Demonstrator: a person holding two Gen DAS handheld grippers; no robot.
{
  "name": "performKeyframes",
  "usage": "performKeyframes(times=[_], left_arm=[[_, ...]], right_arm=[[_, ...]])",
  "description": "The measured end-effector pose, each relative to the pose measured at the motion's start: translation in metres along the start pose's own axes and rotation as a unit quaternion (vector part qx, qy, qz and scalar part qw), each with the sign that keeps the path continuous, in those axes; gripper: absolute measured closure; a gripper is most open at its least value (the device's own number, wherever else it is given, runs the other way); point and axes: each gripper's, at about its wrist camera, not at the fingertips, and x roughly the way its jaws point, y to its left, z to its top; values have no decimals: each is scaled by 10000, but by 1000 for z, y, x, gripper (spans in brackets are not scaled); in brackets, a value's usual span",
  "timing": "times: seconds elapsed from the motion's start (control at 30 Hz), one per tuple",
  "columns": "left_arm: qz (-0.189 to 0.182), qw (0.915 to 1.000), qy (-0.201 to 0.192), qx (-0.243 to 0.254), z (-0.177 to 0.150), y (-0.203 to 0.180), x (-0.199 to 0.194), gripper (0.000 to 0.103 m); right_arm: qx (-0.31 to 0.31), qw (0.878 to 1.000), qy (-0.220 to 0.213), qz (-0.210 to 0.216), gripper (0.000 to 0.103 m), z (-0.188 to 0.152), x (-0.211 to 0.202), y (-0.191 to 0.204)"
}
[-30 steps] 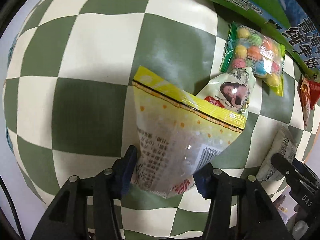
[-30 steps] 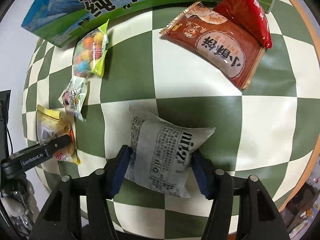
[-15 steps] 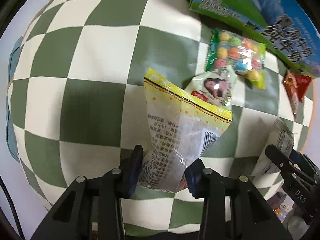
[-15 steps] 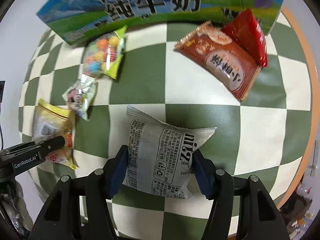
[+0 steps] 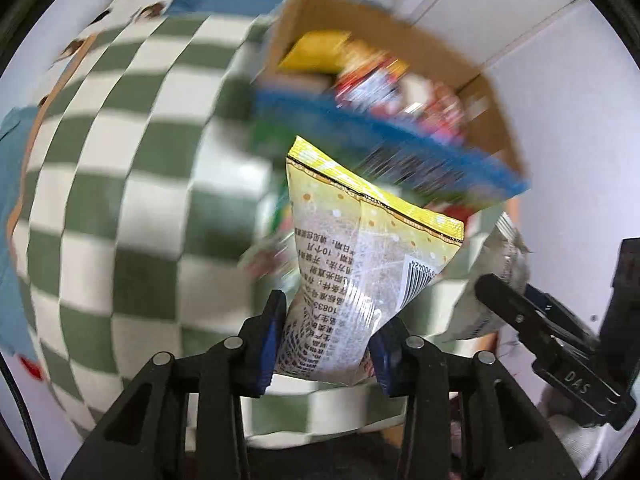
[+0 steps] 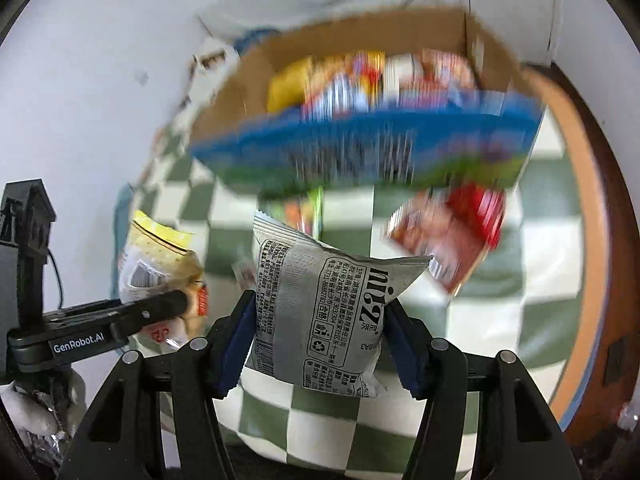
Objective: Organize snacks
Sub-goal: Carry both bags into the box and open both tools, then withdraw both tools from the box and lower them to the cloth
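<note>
My left gripper (image 5: 326,336) is shut on a yellow-topped clear snack bag (image 5: 360,264) and holds it lifted above the checkered cloth (image 5: 120,200). My right gripper (image 6: 320,336) is shut on a grey snack pack (image 6: 324,312), also lifted. Each gripper shows in the other's view: the right one (image 5: 532,320) with the grey pack, the left one (image 6: 160,304) with the yellow bag (image 6: 160,260). Ahead stands a cardboard box (image 6: 360,40) with a blue-green milk-carton front, holding several snacks; it also shows in the left wrist view (image 5: 380,52). Both views are motion blurred.
A red-brown snack pack (image 6: 440,240) and a colourful candy bag (image 6: 304,212) lie blurred on the cloth before the box. The round table's wooden rim (image 6: 588,200) curves at the right. A white wall and cupboard doors (image 5: 520,8) stand behind.
Both grippers have lifted their packs off the cloth and tilted up, so the box's open top and the wall now show. The left jaws have closed tighter on the yellow bag.
</note>
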Motion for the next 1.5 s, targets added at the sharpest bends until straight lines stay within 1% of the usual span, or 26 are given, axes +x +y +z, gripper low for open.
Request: performKeyframes(times=[0.07, 0.1, 0.17, 0.2, 0.27, 0.33, 0.43, 0.57, 0.63, 0.67, 0.7, 0.73, 0.77, 0.8, 0.83, 0.87, 0.9, 1.0, 1.1, 1.23, 1.37, 1.5], left_arm=[[-62, 9998, -140, 95, 22, -8, -16, 67], [-57, 9996, -232, 166, 39, -13, -26, 67], [1, 9988, -404, 274, 69, -24, -31, 67], [45, 9984, -448, 337, 82, -32, -31, 67], [114, 9984, -444, 331, 118, -36, -18, 67], [241, 9984, -369, 346, 143, -37, -8, 67], [512, 9980, -166, 336, 174, -36, 14, 67], [784, 9963, 231, 266, 193, -22, 60, 67], [827, 9951, 489, 251, 196, -18, 79, 65], [882, 9939, 623, 238, 198, -16, 88, 65], [929, 9929, 708, 217, 200, -15, 94, 66], [969, 9922, 758, 189, 200, -14, 99, 63], [1014, 9915, 781, 222, 200, -14, 103, 59], [1050, 9911, 778, 257, 201, -15, 105, 45], [1076, 9910, 751, 278, 201, -16, 106, 26], [1098, 9909, 716, 312, 202, -17, 107, 18], [1098, 9910, 682, 343, 202, -18, 107, 16], [1143, 9905, 672, 356, 201, -19, 108, 14], [1235, 9900, 577, 369, 202, -18, 108, 13], [1518, 9864, 406, 478, 196, -18, 103, 13], [1578, 9858, 256, 522, 188, -18, 95, 13], [1631, 9851, 79, 536, 179, -16, 83, 13]], right_arm=[[22, 9997, -256, 54, 39, 24, -23, -9], [33, 9993, -379, 43, 39, 39, -31, -13], [19, 9982, -596, -96, 39, 67, -46, -24], [1, 9976, -670, -191, 39, 81, -51, -31], [29, 9971, -704, -294, 39, 112, -50, -45], [42, 9974, -610, -391, 39, 134, -42, -55], [176, 9989, -255, -342, 39, 162, -19, -77], [315, 9986, 219, -358, 39, 183, 18, -103], [436, 9978, 345, -349, 38, 184, 28, -113], [491, 9971, 449, -383, 33, 187, 33, -118], [563, 9957, 549, -479, 15, 189, 40, -124], [598, 9950, 582, -550, 8, 190, 42, -126], [633, 9951, 603, -468, 8, 189, 43, -127], [654, 9941, 675, -543, 8, 188, 45, -128], [629, 9939, 696, -584, 8, 188, 46, -127], [597, 9939, 700, -615, 7, 188, 47, -124], [525, 9932, 731, -731, 6, 188, 50, -121], [399, 9912, 781, -993, 6, 185, 52, -113], [400, 9897, 783, -1127, 5, 185, 55, -110], [283, 9875, 762, -1349, 5, 183, 61, -103], [287, 9876, 758, -1345, 5, 179, 63, -99], [223, 9876, 653, -1410, 5, 174, 61, -92]])
